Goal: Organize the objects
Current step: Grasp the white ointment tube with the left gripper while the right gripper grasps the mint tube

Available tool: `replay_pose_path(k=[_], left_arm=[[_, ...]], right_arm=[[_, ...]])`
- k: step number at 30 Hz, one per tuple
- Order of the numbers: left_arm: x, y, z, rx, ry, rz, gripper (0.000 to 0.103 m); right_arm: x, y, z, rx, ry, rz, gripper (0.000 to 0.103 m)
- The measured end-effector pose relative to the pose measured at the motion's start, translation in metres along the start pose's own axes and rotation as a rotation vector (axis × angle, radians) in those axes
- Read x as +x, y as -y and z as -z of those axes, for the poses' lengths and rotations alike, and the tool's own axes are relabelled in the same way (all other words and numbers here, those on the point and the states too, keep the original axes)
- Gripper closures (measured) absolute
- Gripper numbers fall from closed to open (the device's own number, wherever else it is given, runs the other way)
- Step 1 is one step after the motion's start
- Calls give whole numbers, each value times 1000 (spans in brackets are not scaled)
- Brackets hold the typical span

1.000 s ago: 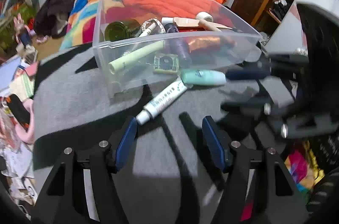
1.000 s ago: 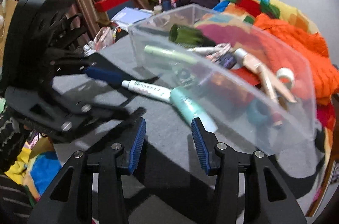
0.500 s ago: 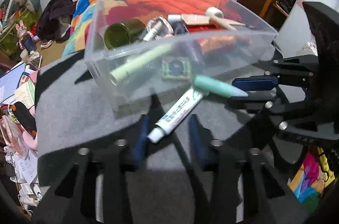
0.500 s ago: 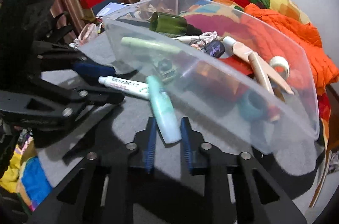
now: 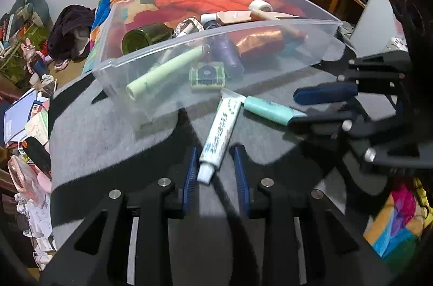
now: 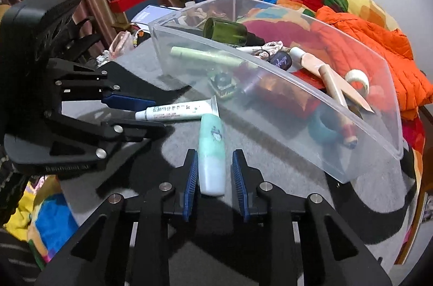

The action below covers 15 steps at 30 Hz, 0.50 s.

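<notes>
Bin (image 5: pixel 167 102) crowds white tube (image 5: pixel 220 133) and mint tube (image 6: pixel 211 150) on grey mat (image 5: pixel 108 140)

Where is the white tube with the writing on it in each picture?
Left wrist view: the white tube lies at centre, cap end between the left gripper fingers.
Right wrist view: the white tube lies left of centre, cap end at the left gripper.
Shared landmark: the clear bin just behind the tube.
</notes>
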State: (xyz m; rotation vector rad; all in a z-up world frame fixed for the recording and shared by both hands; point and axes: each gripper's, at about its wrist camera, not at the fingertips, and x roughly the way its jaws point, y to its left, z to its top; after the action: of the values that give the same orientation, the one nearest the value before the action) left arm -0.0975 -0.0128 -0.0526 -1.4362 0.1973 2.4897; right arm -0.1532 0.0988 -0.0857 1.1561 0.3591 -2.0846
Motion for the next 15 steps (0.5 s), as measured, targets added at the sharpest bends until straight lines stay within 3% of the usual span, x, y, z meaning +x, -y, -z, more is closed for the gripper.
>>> replay_pose_path(k=[4, 9, 15], left_arm=[[3, 1, -2, -11, 19, -14, 76], [-4, 7, 9, -19, 63, -44, 88], [-17, 10, 24, -54, 102, -38, 88]], right_arm=[[10, -5, 2, 2, -15, 25, 79], [3, -6, 10, 27, 14, 39, 80], [-12, -3, 19, 77, 50, 18, 80]])
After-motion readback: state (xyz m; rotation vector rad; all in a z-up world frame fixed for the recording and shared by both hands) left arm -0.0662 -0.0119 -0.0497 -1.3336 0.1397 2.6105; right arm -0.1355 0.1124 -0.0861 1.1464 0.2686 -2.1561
